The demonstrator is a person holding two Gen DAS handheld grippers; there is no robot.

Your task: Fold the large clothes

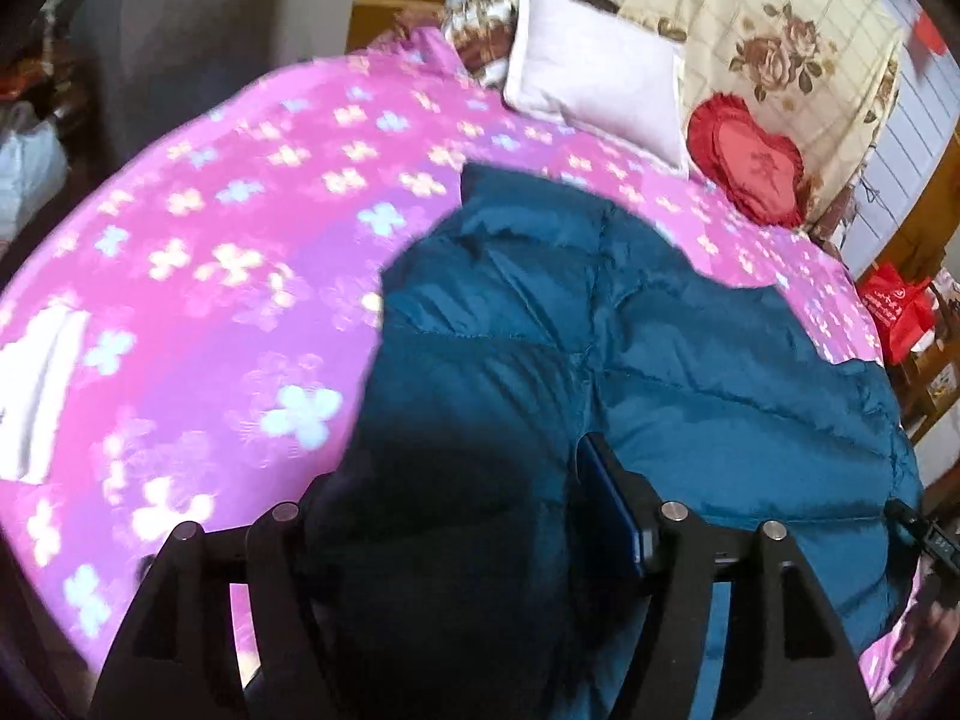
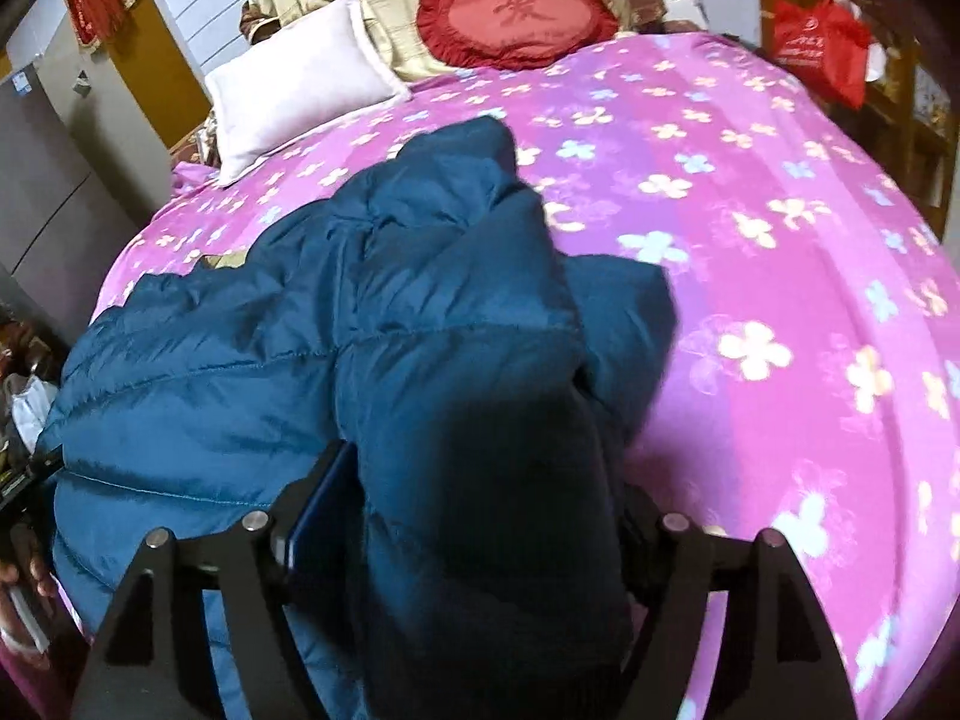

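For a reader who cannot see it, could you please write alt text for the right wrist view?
The right gripper is shut on a bunched fold of a blue puffer jacket that lies across a pink flowered bedspread. At the bed's far end, a white pillow and a red heart-shaped cushion lie.

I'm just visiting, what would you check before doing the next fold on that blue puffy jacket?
1. Left gripper has fabric between its fingers: ok.
2. Right gripper has fabric too: ok.
3. Grip firmness on either side: cannot tell, the fingertips are buried.
4. Blue down jacket lying flat: not ok, it is bunched and rumpled.
5. Bare pink floral bedsheet beside the jacket to lay it on: ok.
6. White pillow and red heart cushion apart from the jacket: ok.
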